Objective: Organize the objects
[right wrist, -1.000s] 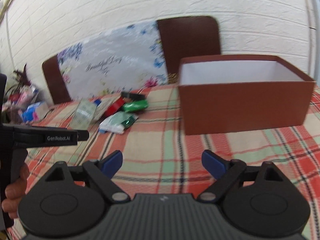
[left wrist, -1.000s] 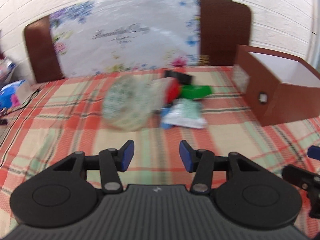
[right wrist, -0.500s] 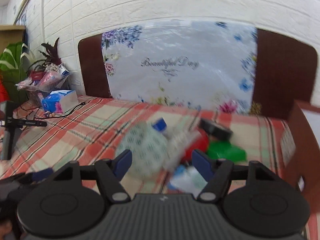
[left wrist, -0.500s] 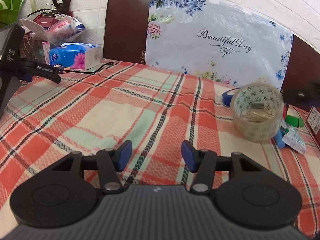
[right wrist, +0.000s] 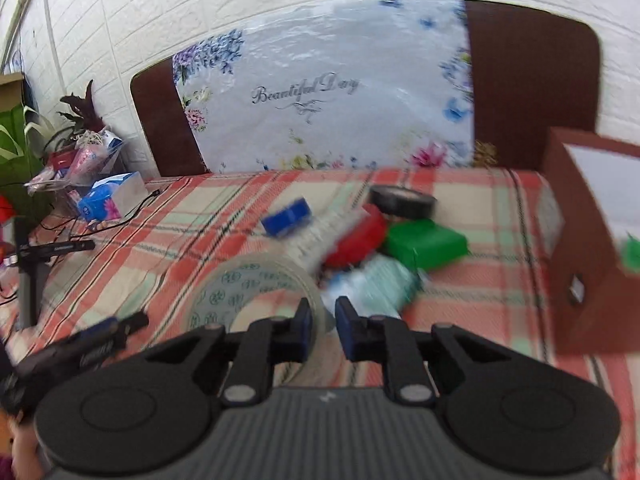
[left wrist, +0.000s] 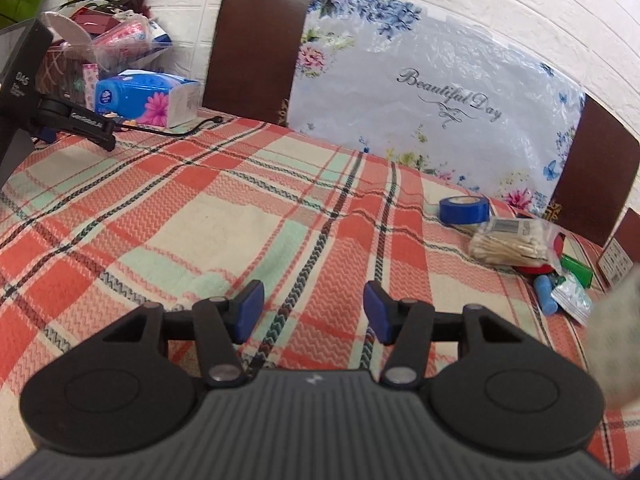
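My right gripper (right wrist: 323, 316) is shut on the wall of a clear patterned tape roll (right wrist: 240, 280), which shows as a blur at the right edge of the left wrist view (left wrist: 618, 320). Just beyond it lies a pile: a blue tape roll (right wrist: 287, 216), a red tape roll (right wrist: 356, 240), a black tape roll (right wrist: 402, 200), a green box (right wrist: 426, 242) and a pale packet (right wrist: 376, 284). A bag of cotton swabs (left wrist: 512, 242) rests beside the blue tape roll (left wrist: 464, 210). My left gripper (left wrist: 314, 312) stands open over bare checked tablecloth, holding nothing.
An open brown box (right wrist: 588, 280) stands at the right. A tissue pack (left wrist: 148, 100), a cable and a black stand (left wrist: 24, 92) sit at the far left. Two chair backs and a floral plastic sheet (left wrist: 432, 92) line the table's far edge.
My right gripper has moved in on the clear tape roll and shut on its wall. In the left wrist view the roll has gone from mid-right to the right edge.
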Available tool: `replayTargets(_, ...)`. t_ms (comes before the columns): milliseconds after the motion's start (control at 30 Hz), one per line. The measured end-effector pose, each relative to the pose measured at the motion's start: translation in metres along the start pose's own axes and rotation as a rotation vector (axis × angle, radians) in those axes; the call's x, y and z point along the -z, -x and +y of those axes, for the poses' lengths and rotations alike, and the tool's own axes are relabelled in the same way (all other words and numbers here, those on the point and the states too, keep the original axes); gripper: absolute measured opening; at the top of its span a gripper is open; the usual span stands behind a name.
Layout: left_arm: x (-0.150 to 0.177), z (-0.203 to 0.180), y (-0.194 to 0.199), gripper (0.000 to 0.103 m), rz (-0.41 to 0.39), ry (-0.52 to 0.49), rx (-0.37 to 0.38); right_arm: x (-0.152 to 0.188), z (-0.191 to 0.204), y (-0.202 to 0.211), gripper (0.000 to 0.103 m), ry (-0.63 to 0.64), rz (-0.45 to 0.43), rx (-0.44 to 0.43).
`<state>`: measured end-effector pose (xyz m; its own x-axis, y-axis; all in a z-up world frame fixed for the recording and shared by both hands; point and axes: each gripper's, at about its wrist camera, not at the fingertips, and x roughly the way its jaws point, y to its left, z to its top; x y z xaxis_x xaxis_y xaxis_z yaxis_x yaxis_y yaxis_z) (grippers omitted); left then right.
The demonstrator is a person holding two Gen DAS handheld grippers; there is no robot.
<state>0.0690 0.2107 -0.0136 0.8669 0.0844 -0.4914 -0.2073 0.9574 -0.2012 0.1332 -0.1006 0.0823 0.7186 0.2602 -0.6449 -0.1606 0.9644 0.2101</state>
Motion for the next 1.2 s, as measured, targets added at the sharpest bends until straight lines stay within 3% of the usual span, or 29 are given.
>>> replayTargets(100,-0.003,-0.014,0.012,0.057,0.031,-0.027,0.037,0.026,-0.024,0.031,0.015,-0.041,0.004,0.051)
replayTargets(167,-0.006,-0.030,0.032,0.057,0.043,0.025,0.172,0.035,-0.034,0.043,0.016,-0.055,-0.016,0.097)
replayTargets(233,-0.011,-0.060,0.054,0.058,0.038,-0.019,0.279,0.038,-0.043,0.047,0.020,-0.085,-0.034,0.127)
replayTargets(333,-0.013,-0.110,0.080,0.060,0.042,-0.152,0.402,0.040,-0.050,0.051,0.046,-0.090,-0.078,0.130)
replayTargets(433,-0.006,-0.146,0.091,0.060,0.086,-0.256,0.458,0.046,-0.046,0.071,0.058,0.008,-0.175,0.128)
replayTargets(467,-0.004,-0.154,0.090,0.059,0.118,-0.269,0.493,0.051,-0.043,0.077,0.071,0.046,-0.198,0.114)
replayTargets(500,-0.003,-0.162,0.088,0.059,0.151,-0.279,0.520,0.057,-0.040,0.083,0.094,0.087,-0.213,0.102)
replayTargets(533,0.000,-0.169,0.084,0.059,0.188,-0.292,0.536,0.065,-0.037,0.086,0.100,0.120,-0.229,0.102)
replayTargets(600,0.006,-0.184,0.077,0.059,0.241,-0.332,0.552,0.081,-0.031,0.086,0.102,0.191,-0.221,0.114)
replayTargets(700,0.019,-0.205,0.064,0.057,0.282,-0.424,0.500,0.095,-0.031,0.071,0.101,0.224,-0.153,0.136)
replayTargets(733,0.023,-0.209,0.058,0.054,0.310,-0.437,0.481,0.096,-0.033,0.065,0.101,0.220,-0.138,0.134)
replayTargets(800,0.031,-0.213,0.043,0.033,0.385,-0.437,0.462,0.097,-0.038,0.050,0.100,0.207,-0.114,0.139)
replayTargets(867,0.038,-0.214,0.034,0.030,0.428,-0.419,0.447,0.091,-0.044,0.035,0.100,0.198,-0.092,0.125)
replayTargets(933,0.036,-0.214,0.030,0.028,0.434,-0.412,0.437,0.087,-0.047,0.021,0.095,0.196,-0.065,0.056)
replayTargets(1033,0.014,-0.224,0.047,0.025,0.349,-0.432,0.425,0.081,-0.040,0.025,0.091,0.235,-0.105,0.077)
replayTargets(1200,-0.045,-0.268,0.085,0.026,0.105,-0.423,0.554,0.045,-0.053,0.079,0.091,0.268,-0.395,0.163)
